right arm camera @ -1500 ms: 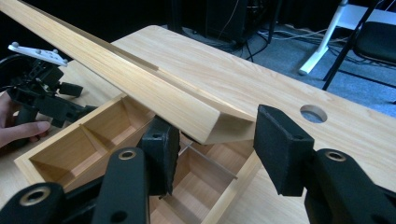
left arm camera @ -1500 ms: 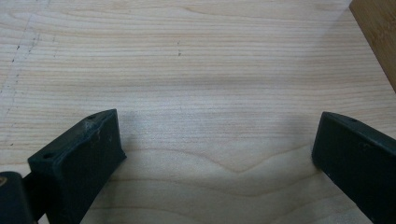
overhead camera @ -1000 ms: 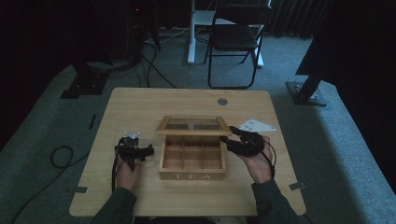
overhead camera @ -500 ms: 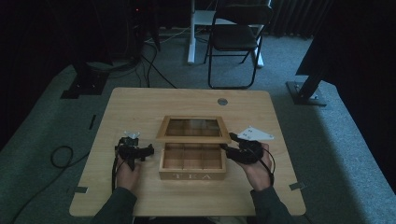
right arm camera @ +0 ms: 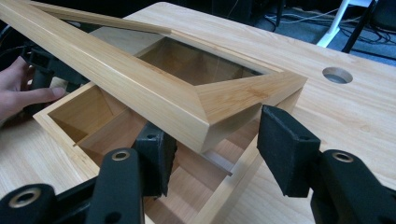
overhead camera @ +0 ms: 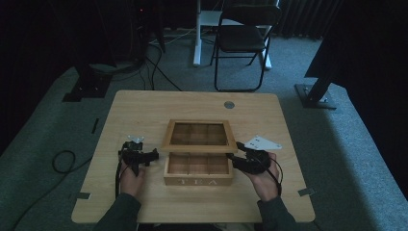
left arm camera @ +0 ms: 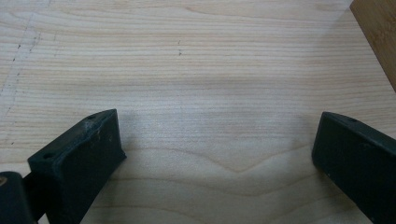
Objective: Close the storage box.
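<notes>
A wooden tea box [overhead camera: 198,173] marked TEA stands mid-table, its compartments bare. Its glass-paned lid [overhead camera: 199,146] hangs tilted, half raised above the box. My right gripper [overhead camera: 236,161] reaches in from the box's right side. In the right gripper view the lid's near corner [right arm camera: 219,109] lies between my right gripper's [right arm camera: 212,142] jaws: one pad sits under the front rail, the other just outside the corner, with no clear squeeze. My left gripper [overhead camera: 144,156] rests left of the box, open over bare wood [left arm camera: 215,140]; the box's edge [left arm camera: 378,32] shows at top right.
A round cable hole [overhead camera: 229,104] sits at the table's far side. A folding chair [overhead camera: 243,38] and floor cables [overhead camera: 62,161] lie beyond and left of the table. The person's left hand [right arm camera: 23,95] shows past the box in the right gripper view.
The right gripper has come down and toward the table's near edge, and the lid's front rail has sunk lower over the box. The left gripper has stayed put.
</notes>
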The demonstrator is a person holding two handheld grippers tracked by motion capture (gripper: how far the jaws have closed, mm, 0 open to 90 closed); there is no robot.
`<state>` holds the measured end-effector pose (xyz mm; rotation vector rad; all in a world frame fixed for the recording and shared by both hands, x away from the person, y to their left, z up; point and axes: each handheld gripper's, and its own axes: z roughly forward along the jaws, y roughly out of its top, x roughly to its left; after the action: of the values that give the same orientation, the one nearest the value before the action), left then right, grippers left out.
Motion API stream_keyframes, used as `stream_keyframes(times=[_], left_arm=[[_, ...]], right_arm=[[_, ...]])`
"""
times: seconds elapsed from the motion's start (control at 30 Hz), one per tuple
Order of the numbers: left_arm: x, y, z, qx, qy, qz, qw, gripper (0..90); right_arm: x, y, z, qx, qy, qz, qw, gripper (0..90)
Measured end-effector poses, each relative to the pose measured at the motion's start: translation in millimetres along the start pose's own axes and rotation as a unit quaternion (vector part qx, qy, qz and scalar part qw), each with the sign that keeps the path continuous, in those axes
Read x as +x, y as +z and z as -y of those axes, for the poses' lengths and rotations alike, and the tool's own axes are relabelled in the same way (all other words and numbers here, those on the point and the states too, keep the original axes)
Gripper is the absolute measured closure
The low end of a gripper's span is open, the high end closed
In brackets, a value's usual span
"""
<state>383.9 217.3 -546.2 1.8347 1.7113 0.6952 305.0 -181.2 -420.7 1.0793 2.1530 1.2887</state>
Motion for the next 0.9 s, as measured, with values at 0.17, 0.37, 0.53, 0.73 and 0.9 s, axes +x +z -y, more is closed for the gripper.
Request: stream_keyframes(times=[0.17,0.37,0.53,0.73,0.9], left_arm=[[0.1,-0.1,0.0,0.001,0.001,0.0,1.0,1.6],[0.1,-0.1,0.0,0.001,0.001,0.0,1.0,1.6],[-0.2,-0.2,0.0,0.001,0.0,-0.001,1.0,1.6],[-0.2,-0.1,0.1,0.0,0.0,-0.001,1.0,1.6],[-0.2,-0.1,0.1,0.0,0.0,-0.001,1.0,1.6]], right_arm=[[1.2,0.6,4.9,0.002,0.004,-0.002,1.0,46.7],[1.8,1.4,9.4,0.007,0.004,-0.005,1.0,46.2],[1.9,2.1,12.9,0.009,0.006,-0.008,0.9999,45.7],[2.3,2.3,17.3,0.009,0.008,-0.01,0.9999,45.4],[3.2,2.8,21.3,0.011,0.01,-0.011,0.9998,45.3]])
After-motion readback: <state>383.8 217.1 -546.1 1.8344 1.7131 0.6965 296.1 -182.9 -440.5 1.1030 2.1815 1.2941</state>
